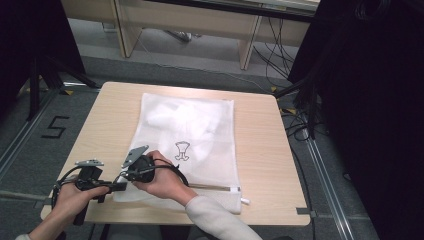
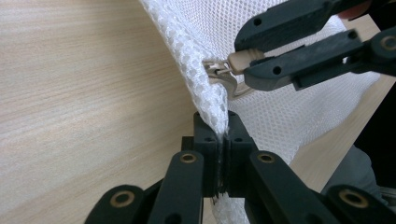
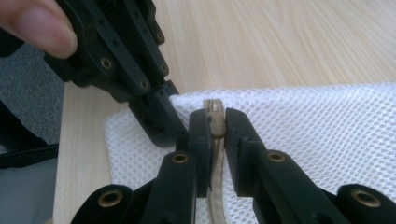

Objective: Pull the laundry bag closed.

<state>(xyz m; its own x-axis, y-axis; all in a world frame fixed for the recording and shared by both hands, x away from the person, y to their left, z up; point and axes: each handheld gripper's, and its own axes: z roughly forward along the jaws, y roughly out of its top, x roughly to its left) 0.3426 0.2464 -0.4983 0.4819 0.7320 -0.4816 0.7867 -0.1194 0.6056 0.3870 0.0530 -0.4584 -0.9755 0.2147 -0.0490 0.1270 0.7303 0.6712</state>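
- the white mesh laundry bag (image 1: 192, 135) lies flat on the wooden table (image 1: 260, 150), its zipper edge at the near side, towards the person.
- the left gripper (image 2: 223, 140) is clamped on the mesh at the bag's near left corner; the jaws pinch a thin fold of netting, with no gap showing.
- the right gripper (image 3: 215, 123) is closed on the beige zipper pull (image 2: 243, 59), right beside the left one.
- risk: the pull tab is small and smooth, so it could slip from the jaws if it is tugged at an angle to the zipper line.
- risk: the left grip holds little fabric; a hard pull might drag the mesh free, and the whole bag would slide instead of the zipper running.
- risk: loose netting may snag in the slider.
- markings: a small dark outline emblem (image 1: 182, 150) is printed on the bag, with no readable words; a "5" (image 1: 55, 127) is marked on the floor at the left.
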